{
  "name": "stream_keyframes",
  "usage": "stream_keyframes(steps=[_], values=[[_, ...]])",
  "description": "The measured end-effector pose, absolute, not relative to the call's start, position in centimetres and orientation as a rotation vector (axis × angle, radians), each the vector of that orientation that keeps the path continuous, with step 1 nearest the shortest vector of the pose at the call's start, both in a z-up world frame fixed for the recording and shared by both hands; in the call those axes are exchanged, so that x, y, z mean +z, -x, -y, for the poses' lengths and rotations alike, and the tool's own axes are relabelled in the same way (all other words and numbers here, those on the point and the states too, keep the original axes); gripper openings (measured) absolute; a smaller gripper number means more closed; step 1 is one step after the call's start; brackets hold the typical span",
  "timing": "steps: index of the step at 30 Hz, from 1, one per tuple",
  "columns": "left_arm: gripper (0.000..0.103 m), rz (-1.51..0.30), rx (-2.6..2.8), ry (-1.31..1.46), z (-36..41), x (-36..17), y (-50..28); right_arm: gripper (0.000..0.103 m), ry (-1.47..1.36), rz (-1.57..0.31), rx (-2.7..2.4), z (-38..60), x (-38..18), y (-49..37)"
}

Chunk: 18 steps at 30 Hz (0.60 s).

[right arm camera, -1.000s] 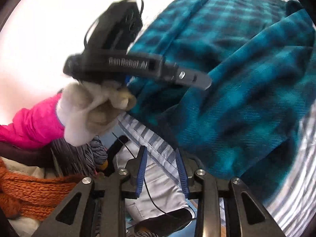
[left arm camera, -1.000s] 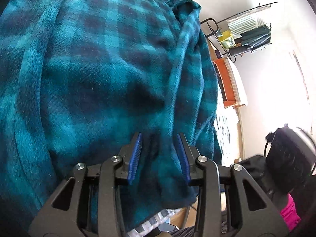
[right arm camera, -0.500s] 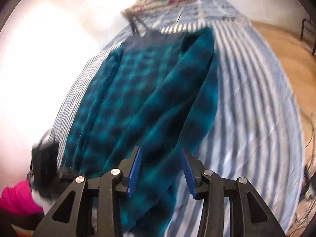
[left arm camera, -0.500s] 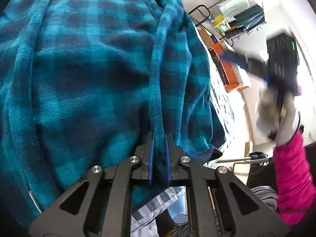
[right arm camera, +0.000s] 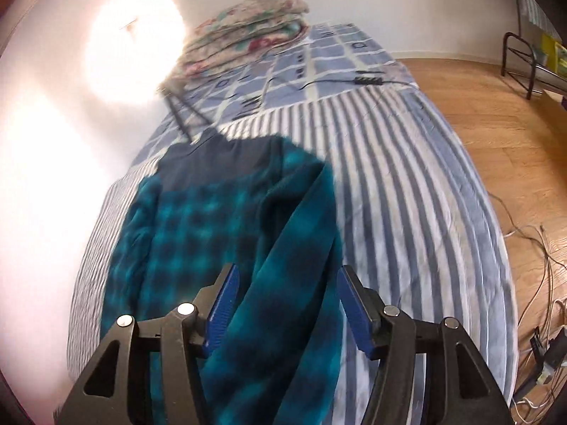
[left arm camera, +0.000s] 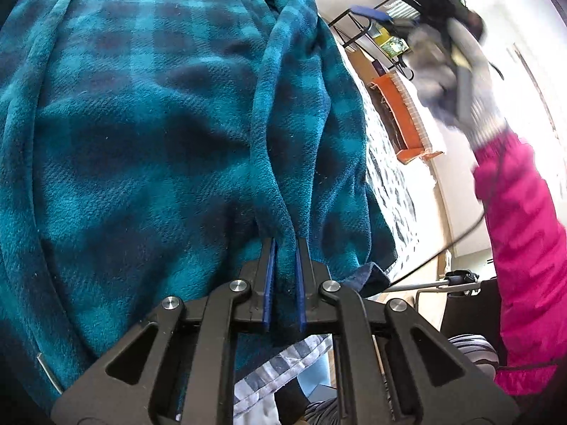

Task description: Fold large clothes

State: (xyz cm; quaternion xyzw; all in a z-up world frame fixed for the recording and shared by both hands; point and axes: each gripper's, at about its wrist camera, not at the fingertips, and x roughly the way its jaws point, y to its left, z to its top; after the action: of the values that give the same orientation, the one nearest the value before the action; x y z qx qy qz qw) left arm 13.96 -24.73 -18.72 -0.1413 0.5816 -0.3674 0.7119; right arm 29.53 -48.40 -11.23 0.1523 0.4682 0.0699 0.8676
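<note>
- The teal checked fleece (right arm camera: 226, 233) lies spread lengthwise on the striped bed (right arm camera: 418, 184), its dark collar end toward the folded quilt (right arm camera: 248, 28) at the far end.
- The left hand-held gripper (left arm camera: 283, 248) is clamped narrow on a raised ridge of the fleece at its near edge.
- The right hand-held gripper (right arm camera: 287, 301) has just been opening; its jaws stand wide above the near sleeve, nothing pinched between them.
- Risk: the left pinch takes only a thin fold, so a hard pull could slip it free or drag the whole garment askew.
- Risk: the right jaws could close on one layer only, or catch the striped cover with the sleeve, giving a crooked fold.
- The right view is blurred, so I cannot tell how near the jaws are to the cloth.
</note>
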Motion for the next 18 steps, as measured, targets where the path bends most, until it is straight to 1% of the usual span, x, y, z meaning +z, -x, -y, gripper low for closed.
stream_keyframes(steps=[7, 8, 9, 11, 13, 18], values=[[0.007, -1.268, -0.852, 0.27, 25.2, -18.2, -13.5, 0.06, -0.333, -0.988, 0.058, 49.0, -13.2, -36.2], [0.007, -1.268, -0.855, 0.27, 25.2, -18.2, -13.5, 0.056, -0.318, -1.004, 0.051, 48.8, -13.7, -37.0], [0.007, -1.267, -0.858, 0.268, 25.3, -18.1, -13.4, 0.035, -0.307, -1.021, 0.054, 48.6, -14.2, -37.3], [0.007, -1.263, -0.864, 0.269, 25.2, -18.0, -13.4, 0.009, -0.29, -1.058, 0.079, 47.9, -14.9, -37.8], [0.007, -1.261, -0.871, 0.274, 25.4, -17.8, -13.1, 0.005, -0.262, -1.036, 0.098, 47.0, -14.1, -37.4], [0.005, -1.256, -0.91, 0.263, 25.9, -17.6, -12.3, 0.003, -0.127, -0.957, 0.127, 43.1, -9.4, -37.1]])
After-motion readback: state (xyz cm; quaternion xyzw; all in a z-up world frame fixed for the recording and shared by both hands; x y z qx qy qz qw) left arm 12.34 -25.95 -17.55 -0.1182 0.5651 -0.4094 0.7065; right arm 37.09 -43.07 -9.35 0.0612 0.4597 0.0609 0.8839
